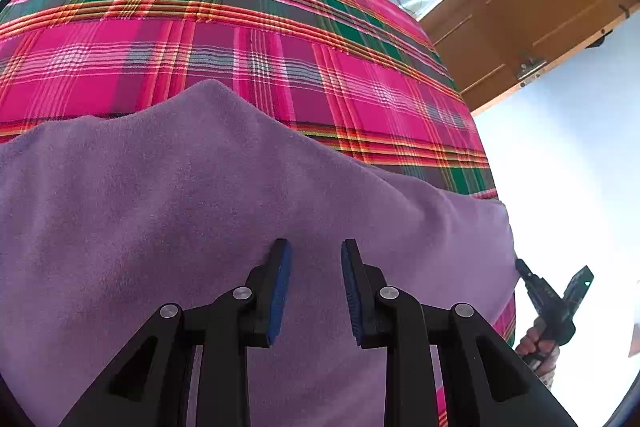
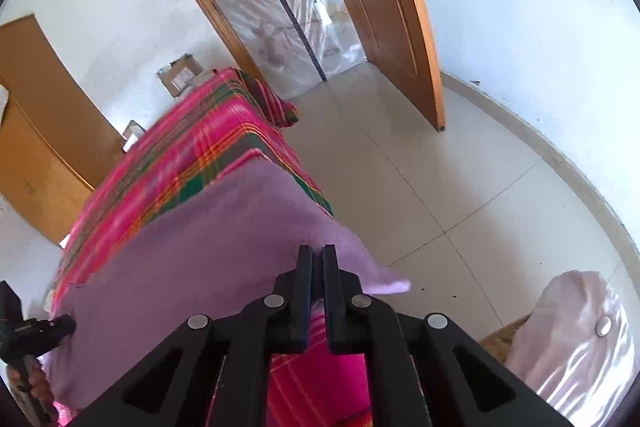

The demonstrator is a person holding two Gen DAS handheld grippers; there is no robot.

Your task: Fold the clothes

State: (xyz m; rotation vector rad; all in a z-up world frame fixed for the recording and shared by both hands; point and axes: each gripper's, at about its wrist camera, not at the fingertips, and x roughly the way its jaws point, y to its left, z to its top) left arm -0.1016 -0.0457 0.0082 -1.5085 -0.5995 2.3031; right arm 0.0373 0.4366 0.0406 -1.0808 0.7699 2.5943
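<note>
While the purple fleece garment (image 1: 200, 211) lay spread over the near part of the bed's pink plaid cover (image 1: 224, 39), the left gripper (image 1: 316, 259) hovered above its middle, fingers parted with nothing between them. The right gripper (image 2: 317, 255) was at the garment's corner (image 2: 384, 281), toward four o'clock from the left one, its fingers drawn together; whether cloth was pinched between them I could not tell. A wooden door (image 2: 384, 7) stood open at one o'clock.
</note>
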